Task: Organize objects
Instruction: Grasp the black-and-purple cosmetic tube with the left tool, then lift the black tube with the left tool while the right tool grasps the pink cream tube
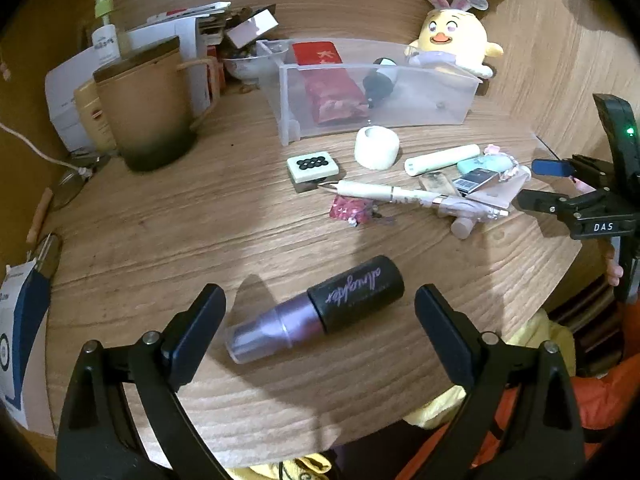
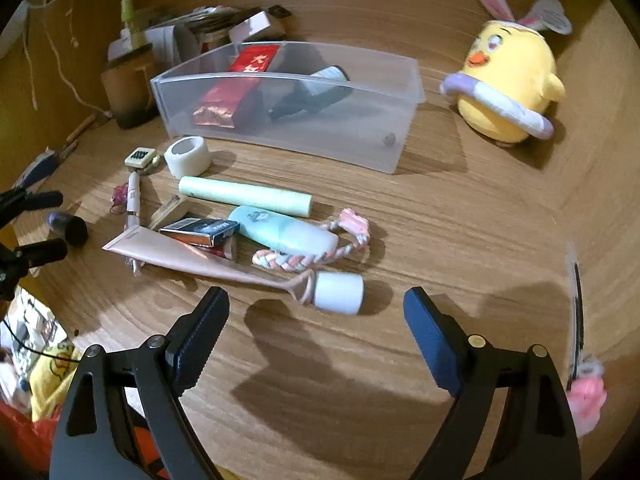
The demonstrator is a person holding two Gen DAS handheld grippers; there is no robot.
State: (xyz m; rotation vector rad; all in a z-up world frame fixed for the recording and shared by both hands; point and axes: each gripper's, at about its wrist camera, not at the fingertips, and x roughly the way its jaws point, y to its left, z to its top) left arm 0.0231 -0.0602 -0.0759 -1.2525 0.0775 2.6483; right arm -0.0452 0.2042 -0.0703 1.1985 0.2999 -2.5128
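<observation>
Left wrist view is showing our left gripper [image 1: 320, 312] standing wide with the purple spray bottle [image 1: 316, 314] lying on its side between the jaws, untouched, near the desk's [image 1: 160, 240] front edge. We are judging this a reach for the bottle, bound for the clear plastic bin [image 1: 380, 92] toward the back edge. Since the bottle is a smooth, round cylinder that will roll, we are better off squaring the pads across its matte black cap before closing.

Our right gripper [image 2: 316, 312] is also hanging wide and empty, just short of the white-capped pink tube [image 2: 224, 260], which is soft, flat and glossy. The cap is the firmer hold. Around it we are seeing a braided cord [image 2: 304, 260] and a pale green stick [image 2: 244, 196].
</observation>
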